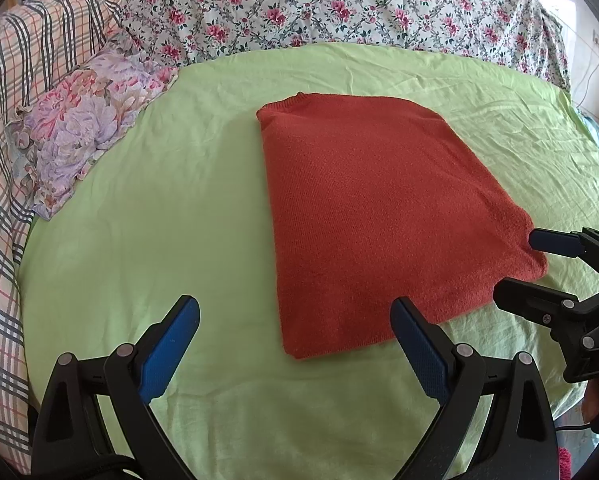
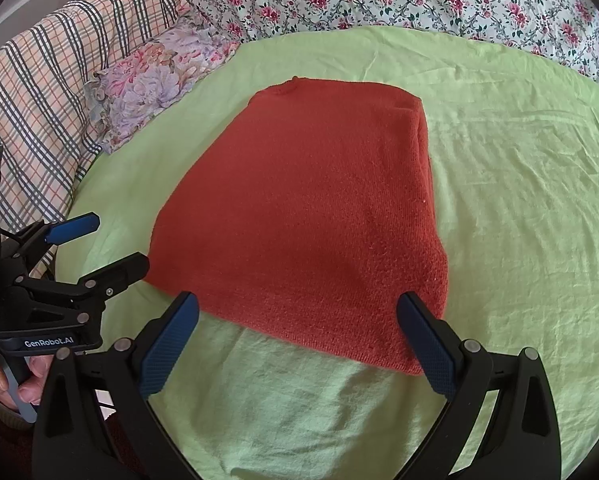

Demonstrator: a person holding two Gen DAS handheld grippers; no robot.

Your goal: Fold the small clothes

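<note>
The bed, under a light green cotton sheet (image 1: 159, 220), carries a rust-red knitted garment (image 1: 371, 216) lying flat at its middle, already folded into a thick rectangle. Flowered bedding (image 1: 339, 4) and a checked pillow (image 1: 27, 80) lie beyond. The left gripper (image 1: 295, 344) hovers at the near edge, jaws spread and empty. The right gripper (image 2: 297, 344) stands likewise over the near right corner. Judgement: a late fold; next, both must pinch the near corners and carry them over evenly.
</note>
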